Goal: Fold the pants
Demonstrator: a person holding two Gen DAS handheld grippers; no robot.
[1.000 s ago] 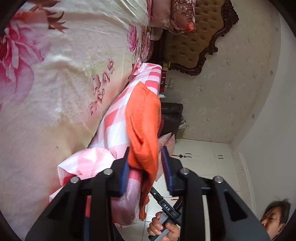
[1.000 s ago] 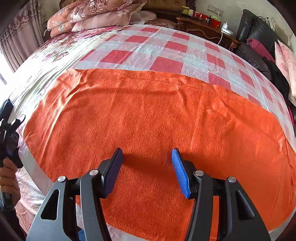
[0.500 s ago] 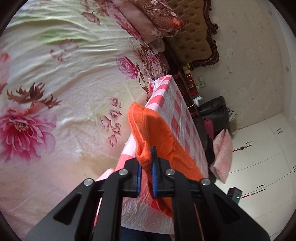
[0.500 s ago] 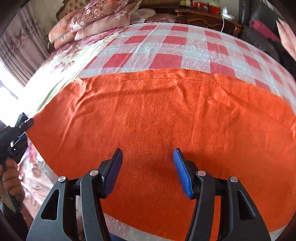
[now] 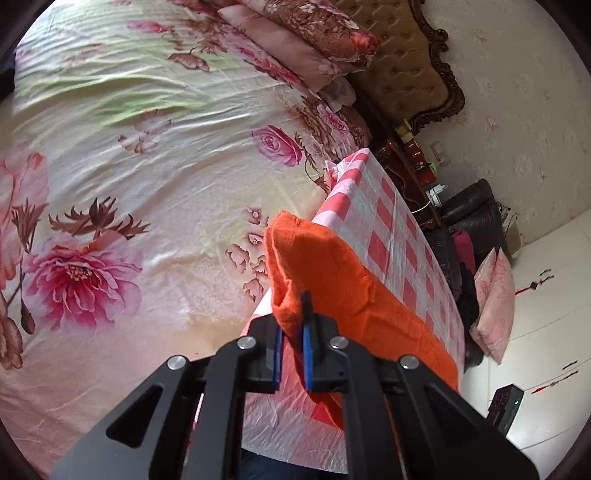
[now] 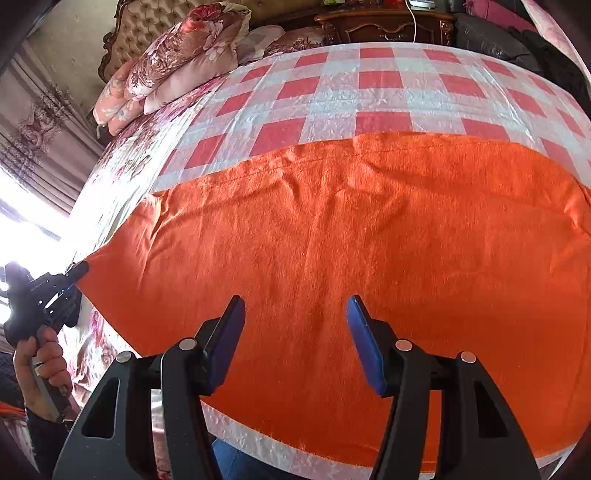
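The orange pants lie spread flat on a red-and-white checked sheet on the bed. My left gripper is shut on the left end of the orange pants and lifts that corner a little off the bed. It also shows in the right wrist view, pinching the pants' left corner. My right gripper is open and empty, its jaws hovering over the near middle of the pants.
The floral bedspread covers the bed to the left. Pillows lie against the tufted headboard. A dark nightstand and a black sofa stand beyond the bed. White tiled floor lies on the right.
My left gripper closed on the pants' left end and has swung up, pulling the corner taut. My right gripper stayed open while its view tilted upward over the pants.
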